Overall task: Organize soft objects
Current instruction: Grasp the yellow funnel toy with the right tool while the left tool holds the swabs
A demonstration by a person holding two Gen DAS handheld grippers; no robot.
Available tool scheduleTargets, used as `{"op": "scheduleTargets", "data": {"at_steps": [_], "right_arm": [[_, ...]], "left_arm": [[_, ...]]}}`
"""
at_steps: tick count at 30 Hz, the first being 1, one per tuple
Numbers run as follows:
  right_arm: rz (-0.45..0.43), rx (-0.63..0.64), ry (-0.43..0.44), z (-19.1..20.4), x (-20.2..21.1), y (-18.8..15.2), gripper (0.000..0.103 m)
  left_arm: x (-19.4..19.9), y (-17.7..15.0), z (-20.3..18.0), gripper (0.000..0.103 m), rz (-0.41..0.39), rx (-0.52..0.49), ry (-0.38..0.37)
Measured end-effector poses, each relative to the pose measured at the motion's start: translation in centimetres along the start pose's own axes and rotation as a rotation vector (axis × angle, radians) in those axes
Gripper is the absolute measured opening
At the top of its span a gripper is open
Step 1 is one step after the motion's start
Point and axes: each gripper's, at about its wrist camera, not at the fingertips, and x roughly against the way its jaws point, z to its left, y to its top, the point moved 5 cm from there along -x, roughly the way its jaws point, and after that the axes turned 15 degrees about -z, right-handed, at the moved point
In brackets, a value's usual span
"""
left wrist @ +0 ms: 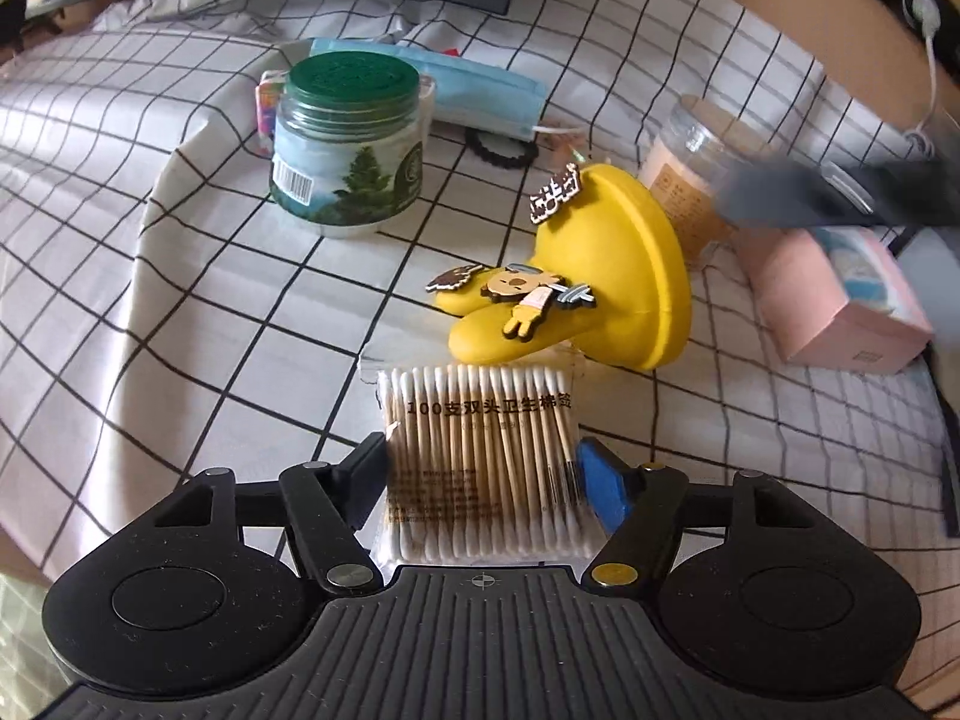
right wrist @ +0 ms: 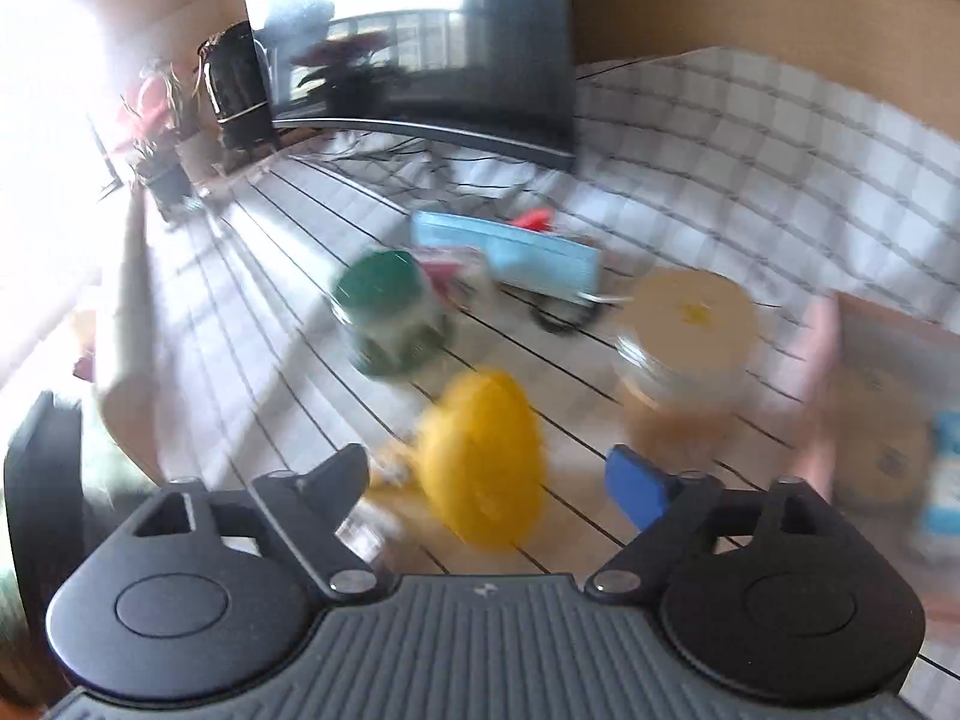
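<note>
I read the left claw [left wrist: 480, 468] clamped on the swab pack [left wrist: 480, 456], pack between its fingers above the bench [left wrist: 180, 330]. Yellow toy [left wrist: 600, 288] just ahead. Right claw [right wrist: 489, 480] apart, empty; toy ahead, view blurred.

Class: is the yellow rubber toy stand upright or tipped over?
Tipped over: the yellow rubber toy stand lies sideways on the checked cloth, round base facing sideways.
</note>
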Motion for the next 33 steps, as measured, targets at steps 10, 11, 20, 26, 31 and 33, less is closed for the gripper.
{"op": "scheduleTargets", "data": {"at_steps": [10,11,20,26,31,33], "right_arm": [[0.252,-0.011,-0.013,1.5,-6.8,-0.2,0.013],[0.239,-0.010,-0.002,1.9,-6.2,0.6,0.010],[-0.042,0.015,0.021,2.7,1.0,11.6,0.007],[-0.261,0.014,-0.094,-1.1,7.9,16.2,0.007],[-0.373,-0.017,-0.198,-5.2,13.0,16.8,0.007],[-0.403,-0.028,-0.244,-6.9,14.5,16.4,0.007]], "left_arm": [[1.3,1.3,3.0,0.073,-0.038,0.068,-0.032],[1.6,1.7,3.2,0.073,-0.046,0.072,-0.034],[4.1,10.6,1.5,0.073,-0.221,-0.077,-0.046],[4.8,16.6,-1.1,0.073,-0.333,-0.151,-0.042],[3.8,19.6,-4.9,0.073,-0.364,-0.186,-0.100],[3.0,19.9,-6.9,0.073,-0.358,-0.196,-0.134]]}}
